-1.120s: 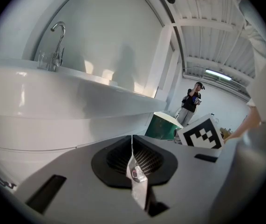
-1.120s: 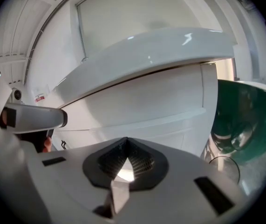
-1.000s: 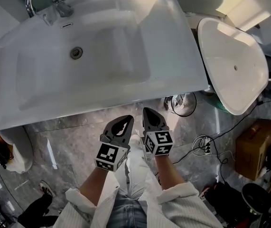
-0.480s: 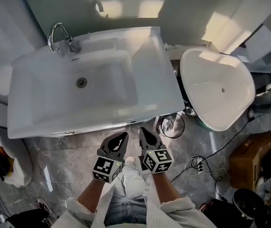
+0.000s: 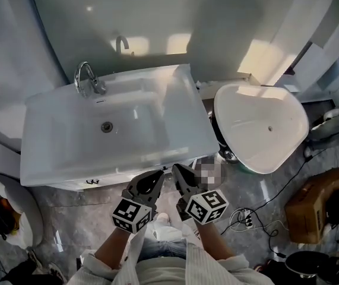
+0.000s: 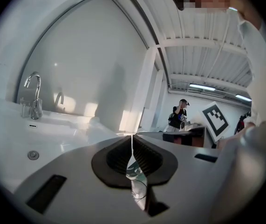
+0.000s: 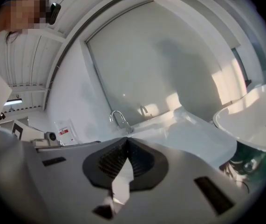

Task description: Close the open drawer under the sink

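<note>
The white sink (image 5: 68,153) with its chrome tap (image 5: 86,79) fills the middle left of the head view. Its rim hides the drawer below; only a thin strip of cabinet front (image 5: 107,180) shows. Both grippers are held side by side at the sink's front edge, raised and empty. My left gripper (image 5: 157,178) is shut, its ribbed pads meeting in the left gripper view (image 6: 133,139). My right gripper (image 5: 178,172) is shut too, and the right gripper view (image 7: 126,141) looks past it at the tap (image 7: 119,118).
A white freestanding basin (image 5: 258,126) stands right of the sink. A cardboard box (image 5: 314,203) and cables (image 5: 243,218) lie on the marble floor at right. A white fixture (image 5: 3,209) sits at lower left. A person (image 6: 177,115) stands far off.
The head view has tilted up: the sink has slid lower and looks smaller, and the wall mirror now shows. Both grippers stay shut and side by side, tips now at the sink's front edge.
</note>
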`<state>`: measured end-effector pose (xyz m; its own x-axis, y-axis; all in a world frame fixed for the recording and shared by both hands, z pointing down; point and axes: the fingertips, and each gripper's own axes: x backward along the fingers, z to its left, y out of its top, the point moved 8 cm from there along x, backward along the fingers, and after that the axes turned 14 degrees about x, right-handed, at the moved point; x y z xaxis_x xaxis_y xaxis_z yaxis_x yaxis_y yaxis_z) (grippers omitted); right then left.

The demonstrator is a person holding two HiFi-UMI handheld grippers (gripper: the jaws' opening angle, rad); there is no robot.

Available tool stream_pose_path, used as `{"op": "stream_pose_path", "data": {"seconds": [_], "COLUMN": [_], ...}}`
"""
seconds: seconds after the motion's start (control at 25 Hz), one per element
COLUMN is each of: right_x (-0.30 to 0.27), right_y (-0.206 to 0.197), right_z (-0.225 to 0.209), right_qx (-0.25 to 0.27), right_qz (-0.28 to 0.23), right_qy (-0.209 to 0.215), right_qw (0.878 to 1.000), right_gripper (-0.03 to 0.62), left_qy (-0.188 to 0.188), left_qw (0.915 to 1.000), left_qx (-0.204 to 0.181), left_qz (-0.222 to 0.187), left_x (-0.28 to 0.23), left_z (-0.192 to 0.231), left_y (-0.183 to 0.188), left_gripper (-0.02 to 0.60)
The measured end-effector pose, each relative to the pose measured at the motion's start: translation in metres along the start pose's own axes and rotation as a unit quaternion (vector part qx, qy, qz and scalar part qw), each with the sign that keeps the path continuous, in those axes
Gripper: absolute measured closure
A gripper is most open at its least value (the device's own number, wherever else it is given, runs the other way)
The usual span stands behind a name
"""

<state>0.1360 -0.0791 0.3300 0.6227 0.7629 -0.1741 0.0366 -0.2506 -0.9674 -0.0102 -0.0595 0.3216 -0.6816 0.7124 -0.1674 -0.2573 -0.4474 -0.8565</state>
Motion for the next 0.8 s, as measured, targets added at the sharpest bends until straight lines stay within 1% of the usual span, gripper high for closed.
{"op": "stream_pose_path", "data": {"seconds": [0.16,0.32,0.44,0.64,0.8], "right_x": [0.005,0.012,0.021,0.026,0.032], "right_y": [0.037,0.070,0.091,0.108,0.112], "right_z": [0.009,0.024,0.036,0.050,0.058], "right_qx": [0.009,0.048,0.070,0.092,0.105], "right_qz": [-0.011,-0.007,-0.020,-0.034,-0.037], "right_qy": [0.028,0.041,0.043,0.046,0.045], "right_qw": [1.000,0.998,0.996,0.994,0.993], "right_gripper": [0.583,0.583,0.583,0.583,0.585], "left_qy": [-0.027,-0.050,-0.060,-0.073,-0.076], "left_qw": [0.9995,0.9984,0.9977,0.9963,0.9961], "left_qx": [0.010,0.003,-0.006,-0.011,-0.020], "left_qz": [-0.012,-0.024,-0.031,-0.043,-0.038], "left_x": [0.007,0.018,0.028,0.040,0.048], "left_z": [-0.012,-0.025,-0.035,-0.046,-0.054], "left_y": [0.027,0.054,0.070,0.086,0.089], "left_gripper": [0.561,0.561,0.561,0.561,0.561]}}
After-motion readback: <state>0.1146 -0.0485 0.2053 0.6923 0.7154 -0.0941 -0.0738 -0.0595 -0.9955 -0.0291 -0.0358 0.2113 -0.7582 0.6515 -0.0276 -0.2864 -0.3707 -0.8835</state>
